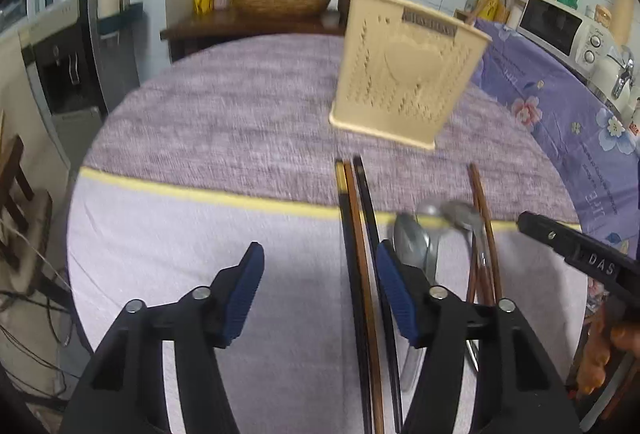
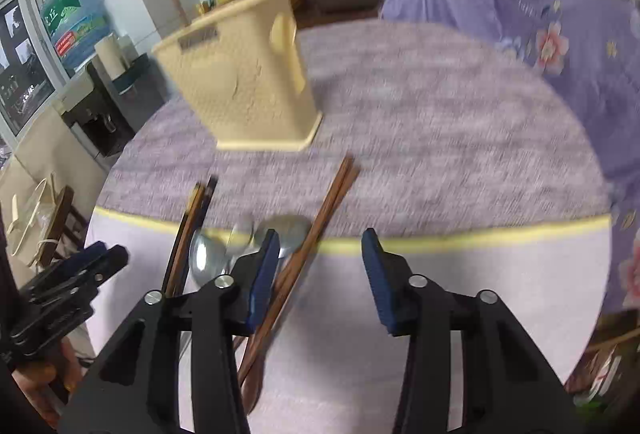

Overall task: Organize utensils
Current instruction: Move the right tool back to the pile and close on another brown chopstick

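Blue pads of the left tool (image 1: 320,290) stand apart nearest the lens, released, with nothing pressed between them; the dark chopsticks (image 1: 358,274) run along the worktop (image 1: 200,234) below the gap, close to the right pad. Just right of that pad lie the spoons (image 1: 416,238), blurred, their bowls over the yellow stripe (image 1: 180,192) of the cloth, and further right a brown chopstick pair (image 1: 486,234). Beyond all these, on the far purple part of the cloth, the beige holder (image 1: 404,74) stands upright with a brown stick rising from it. From the other wrist, the right tool (image 2: 320,270) is likewise released, its pads apart and gripping nothing; the brown pair (image 2: 316,230) passes under its left pad, with the spoons (image 2: 224,246) and dark chopsticks (image 2: 192,230) further left. There the holder (image 2: 248,74) sits far and left. Each tool shows at the edge of the other's view.
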### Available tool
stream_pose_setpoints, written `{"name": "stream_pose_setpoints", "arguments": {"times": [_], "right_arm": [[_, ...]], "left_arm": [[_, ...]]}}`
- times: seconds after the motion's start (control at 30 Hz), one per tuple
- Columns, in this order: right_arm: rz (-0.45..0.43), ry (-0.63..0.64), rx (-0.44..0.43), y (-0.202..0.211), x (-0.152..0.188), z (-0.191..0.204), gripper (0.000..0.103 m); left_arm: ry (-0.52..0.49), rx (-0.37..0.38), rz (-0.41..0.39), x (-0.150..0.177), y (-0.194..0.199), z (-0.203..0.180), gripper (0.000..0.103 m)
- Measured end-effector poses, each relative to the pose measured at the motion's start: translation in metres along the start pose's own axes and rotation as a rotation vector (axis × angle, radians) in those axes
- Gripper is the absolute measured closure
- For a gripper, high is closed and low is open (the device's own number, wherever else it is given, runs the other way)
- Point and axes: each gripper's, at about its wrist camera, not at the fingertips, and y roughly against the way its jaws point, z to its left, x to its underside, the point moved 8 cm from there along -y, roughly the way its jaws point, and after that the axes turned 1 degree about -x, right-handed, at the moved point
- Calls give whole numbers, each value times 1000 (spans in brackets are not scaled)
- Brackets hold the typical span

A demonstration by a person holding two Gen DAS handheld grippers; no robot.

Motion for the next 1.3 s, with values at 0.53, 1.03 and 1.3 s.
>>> {"name": "stream_pose_setpoints", "arguments": {"times": [0.53,1.03,1.3], "right_arm": [[88,-124,-50,-13,31,-11,96],[-4,-109,25,11,27,-31,96],[-7,-95,37,9,28,-27,96]], "left_arm": [[-14,-19,36,27,-8,-7,55],[-29,-31,60,31,-19,-12,62],[-37,-40,58,32,-18,-9,64]]}}
